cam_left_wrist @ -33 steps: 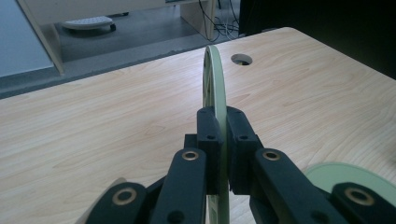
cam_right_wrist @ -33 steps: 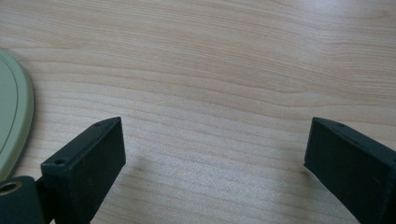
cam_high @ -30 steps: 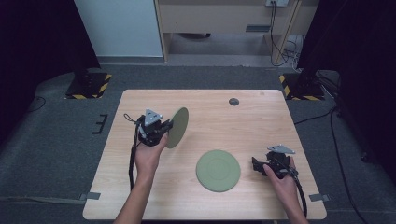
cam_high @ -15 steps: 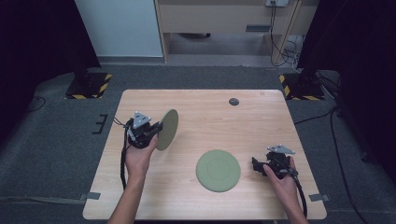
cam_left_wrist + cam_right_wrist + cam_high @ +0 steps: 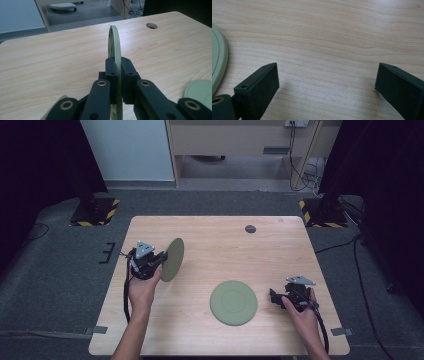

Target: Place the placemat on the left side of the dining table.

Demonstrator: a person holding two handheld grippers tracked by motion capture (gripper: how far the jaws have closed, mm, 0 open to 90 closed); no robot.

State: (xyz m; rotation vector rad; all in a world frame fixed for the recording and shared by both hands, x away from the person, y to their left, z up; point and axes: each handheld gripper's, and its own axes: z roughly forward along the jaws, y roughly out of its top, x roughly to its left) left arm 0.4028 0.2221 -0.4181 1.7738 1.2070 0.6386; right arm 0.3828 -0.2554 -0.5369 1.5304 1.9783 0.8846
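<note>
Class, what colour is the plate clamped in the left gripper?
Pale green, the plate held on edge between the left gripper jaws; clearest in the left gripper view.

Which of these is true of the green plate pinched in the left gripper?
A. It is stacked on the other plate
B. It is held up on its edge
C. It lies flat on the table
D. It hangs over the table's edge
B: the left gripper clamps the green plate on edge, apart from the other plate lying flat on the table.

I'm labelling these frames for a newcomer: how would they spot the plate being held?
On the wooden table, look to its left side, where the left gripper is. It clamps a green plate on edge; the other plate lies flat.
</note>
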